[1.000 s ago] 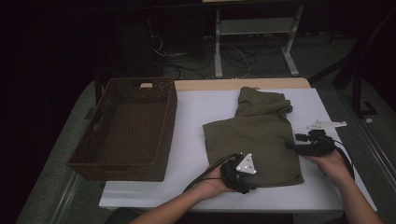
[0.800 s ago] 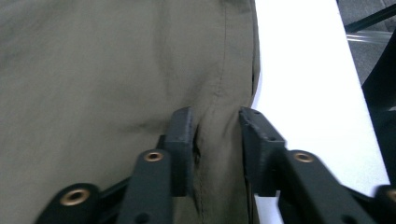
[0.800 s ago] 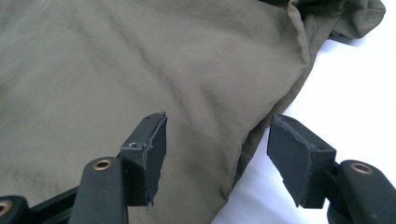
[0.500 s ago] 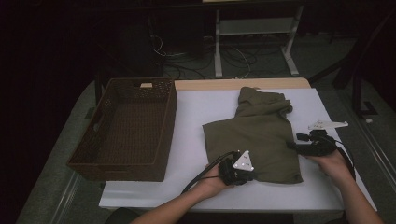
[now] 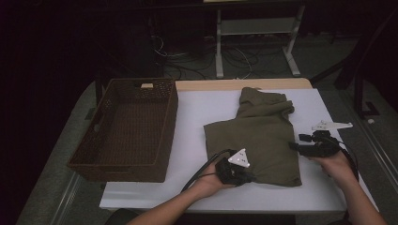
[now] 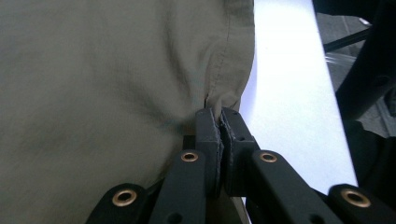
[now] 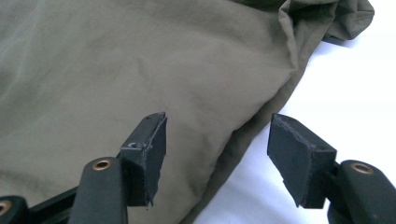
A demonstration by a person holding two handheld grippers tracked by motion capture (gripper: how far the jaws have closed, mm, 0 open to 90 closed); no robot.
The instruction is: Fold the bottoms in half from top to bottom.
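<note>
White table [image 5: 197,122], garment [image 5: 258,136] hem in left claw [image 6: 219,122]

The basket [image 5: 124,131] is set on the table's [image 5: 187,117] left side, with the folded garment [image 5: 258,136] laid right of it, flanked by the left gripper [image 5: 248,177] and right gripper [image 5: 293,146].

A white-topped table [image 5: 197,117] with a pale wooden strip along its far edge carries two things. A dark brown wicker basket [image 5: 123,164] sits at the nine o'clock side, its long walls running toward twelve. An olive-green folded garment [image 5: 263,131] lies flat from the centre toward four o'clock, well apart from the basket, one bunched end pointing to twelve
</note>
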